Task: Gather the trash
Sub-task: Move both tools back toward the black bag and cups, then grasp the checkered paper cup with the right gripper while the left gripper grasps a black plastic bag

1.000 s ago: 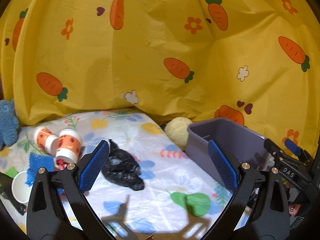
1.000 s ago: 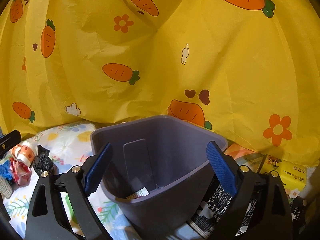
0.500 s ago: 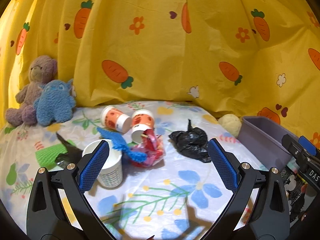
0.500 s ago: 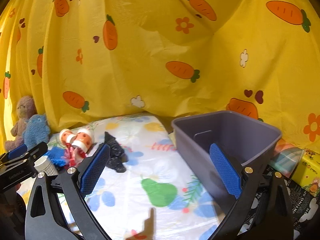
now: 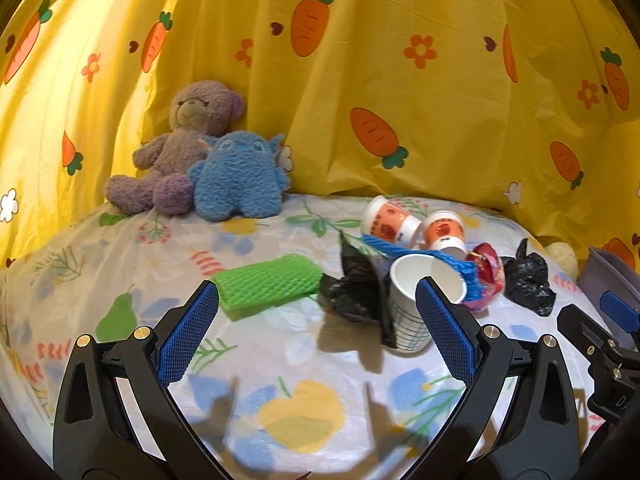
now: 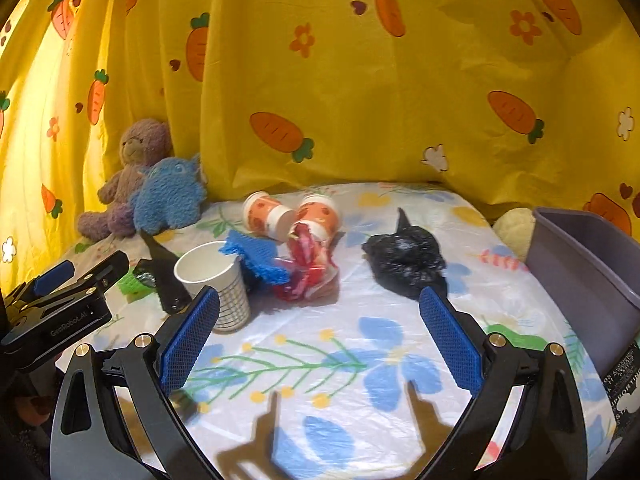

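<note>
Trash lies in a heap on the flowered sheet (image 5: 280, 360): a white paper cup (image 5: 416, 304) (image 6: 216, 284), two orange cups (image 5: 416, 228) (image 6: 292, 214), blue foam netting (image 6: 256, 258), a red wrapper (image 6: 308, 268), a green foam net (image 5: 268, 284) and two crumpled black bags (image 5: 528, 276) (image 5: 356, 292) (image 6: 404, 260). The purple bin (image 6: 580, 276) stands at the right edge. My left gripper (image 5: 316, 328) is open and empty, just short of the green net and white cup. My right gripper (image 6: 320, 332) is open and empty, near the cup and wrapper.
A purple teddy bear (image 5: 180, 140) and a blue plush (image 5: 240, 176) sit at the back against the yellow carrot-print curtain (image 5: 400, 80). A cream plush ball (image 6: 514, 226) lies beside the bin. Printed packages (image 6: 624, 380) lie at the right edge.
Both grippers have swung left, away from the purple bin and toward the trash heap. The plush toys and green net have come into view. Both stay open.
</note>
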